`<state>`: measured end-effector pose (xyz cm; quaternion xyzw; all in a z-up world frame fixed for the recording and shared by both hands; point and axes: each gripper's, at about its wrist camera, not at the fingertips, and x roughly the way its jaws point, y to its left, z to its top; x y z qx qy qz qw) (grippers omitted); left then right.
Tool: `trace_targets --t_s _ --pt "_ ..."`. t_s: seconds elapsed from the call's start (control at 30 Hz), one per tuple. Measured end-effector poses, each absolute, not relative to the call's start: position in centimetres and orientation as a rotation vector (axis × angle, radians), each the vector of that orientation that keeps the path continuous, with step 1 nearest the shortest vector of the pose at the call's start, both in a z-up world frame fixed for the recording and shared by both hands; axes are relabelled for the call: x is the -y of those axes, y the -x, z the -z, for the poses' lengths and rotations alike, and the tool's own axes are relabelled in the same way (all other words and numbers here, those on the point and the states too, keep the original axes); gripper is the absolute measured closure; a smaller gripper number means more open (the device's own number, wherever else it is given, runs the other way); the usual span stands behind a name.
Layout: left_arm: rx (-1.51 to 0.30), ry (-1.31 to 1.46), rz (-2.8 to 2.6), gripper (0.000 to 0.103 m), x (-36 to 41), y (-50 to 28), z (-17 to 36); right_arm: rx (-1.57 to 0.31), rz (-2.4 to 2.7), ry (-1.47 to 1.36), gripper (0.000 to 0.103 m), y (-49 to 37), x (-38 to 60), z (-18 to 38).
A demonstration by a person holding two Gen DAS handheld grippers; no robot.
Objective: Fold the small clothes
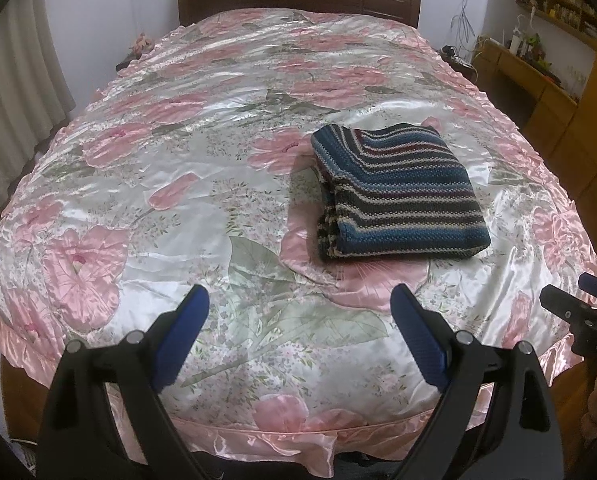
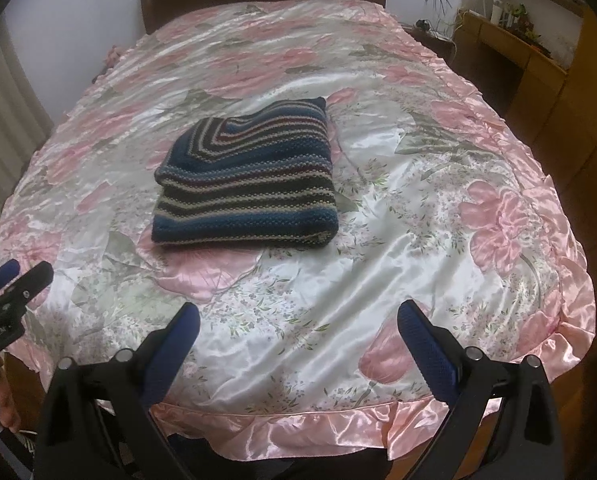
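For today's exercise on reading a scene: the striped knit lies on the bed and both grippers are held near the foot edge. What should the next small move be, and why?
Probably none on the garment: keep both grippers back, or go for the next piece. The striped knit already lies as a compact folded stack on the bedspread. The left gripper and right gripper are both open, empty and clear of it. No other clothing shows.

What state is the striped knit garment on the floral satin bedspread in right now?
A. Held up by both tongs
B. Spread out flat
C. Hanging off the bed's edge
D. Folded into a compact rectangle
D: the striped knit garment lies as a layered rectangle on the floral satin bedspread, clear of both open tongs.
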<state>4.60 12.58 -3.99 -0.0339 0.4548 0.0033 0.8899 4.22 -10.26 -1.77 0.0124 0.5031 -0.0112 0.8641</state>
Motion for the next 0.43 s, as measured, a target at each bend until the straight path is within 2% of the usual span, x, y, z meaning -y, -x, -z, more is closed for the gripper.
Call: trace_targets --t_s 0.43 --pt "-0.957 0.071 -0.013 0.011 -12.95 -4.69 4.45 -1.068 0.046 0.028 0.004 -4.62 10.19 2.01"
